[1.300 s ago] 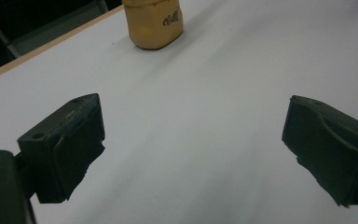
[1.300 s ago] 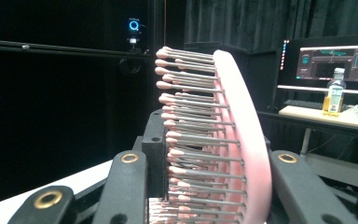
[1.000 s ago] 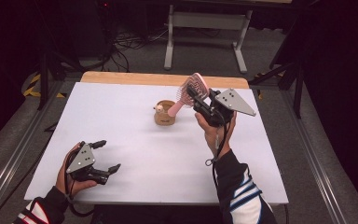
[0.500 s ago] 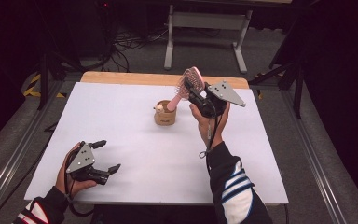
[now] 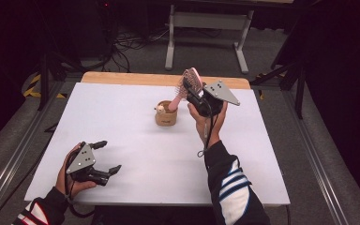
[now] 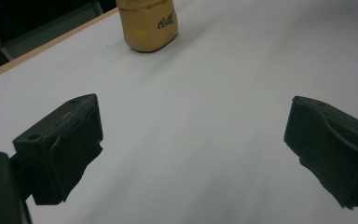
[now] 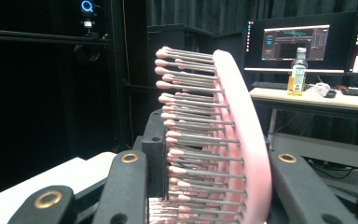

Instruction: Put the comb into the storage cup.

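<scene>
Overhead, my right gripper [image 5: 193,93] holds a pink brush [image 5: 191,80] above the table [image 5: 262,154]; its handle dips into a tan cup [image 5: 166,114].
Up close, I see jaws clamped on the bristles [image 7: 191,135]. My left gripper [image 5: 107,157] rests near, jaws apart, empty.

Cup [image 6: 147,23] top cut off by the frame, hairbrush [image 7: 214,140] lower end hidden behind tongs, monitor text unreadable

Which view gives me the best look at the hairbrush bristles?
Right gripper view: the pink hairbrush is close up, bristles side-on between the right tongs. High view shows it small, handle reaching down to the brown cup.
</scene>
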`<state>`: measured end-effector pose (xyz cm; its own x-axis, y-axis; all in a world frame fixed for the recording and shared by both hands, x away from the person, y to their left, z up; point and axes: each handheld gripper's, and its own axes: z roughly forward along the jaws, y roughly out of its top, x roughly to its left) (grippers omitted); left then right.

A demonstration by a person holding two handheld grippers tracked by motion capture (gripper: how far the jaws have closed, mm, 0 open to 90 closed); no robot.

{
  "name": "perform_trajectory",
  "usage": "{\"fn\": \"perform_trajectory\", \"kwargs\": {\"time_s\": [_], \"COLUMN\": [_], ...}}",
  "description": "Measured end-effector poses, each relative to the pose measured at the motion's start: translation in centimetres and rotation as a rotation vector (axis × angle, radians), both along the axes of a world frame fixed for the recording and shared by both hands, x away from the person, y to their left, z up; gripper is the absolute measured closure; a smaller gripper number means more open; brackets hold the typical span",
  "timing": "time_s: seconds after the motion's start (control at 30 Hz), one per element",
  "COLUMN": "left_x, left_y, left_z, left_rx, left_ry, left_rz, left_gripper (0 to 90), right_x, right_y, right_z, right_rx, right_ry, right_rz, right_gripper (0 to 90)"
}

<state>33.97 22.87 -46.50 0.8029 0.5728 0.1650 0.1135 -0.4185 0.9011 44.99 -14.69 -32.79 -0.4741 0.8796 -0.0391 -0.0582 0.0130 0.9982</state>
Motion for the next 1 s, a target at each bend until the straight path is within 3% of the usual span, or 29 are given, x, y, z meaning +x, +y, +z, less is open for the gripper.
{"fn": "perform_trajectory", "kwargs": {"time_s": [0.7, 1.0], "left_x": [0.1, -0.1], "left_y": [-0.2, -0.3], "left_z": [-0.1, 0.0], "left_rx": [0.009, 0.012], "left_ry": [0.006, -0.002], "left_rz": [-0.011, -0.012], "left_gripper": [5.3, 5.5], "right_x": [0.8, 1.1], "right_y": [0.9, 1.3], "right_z": [-1.8, -3.9], "right_rx": [0.036, 0.058], "right_ry": [0.054, 0.096], "right_rz": [-0.014, -0.011], "right_gripper": [63.7, 63.6]}}
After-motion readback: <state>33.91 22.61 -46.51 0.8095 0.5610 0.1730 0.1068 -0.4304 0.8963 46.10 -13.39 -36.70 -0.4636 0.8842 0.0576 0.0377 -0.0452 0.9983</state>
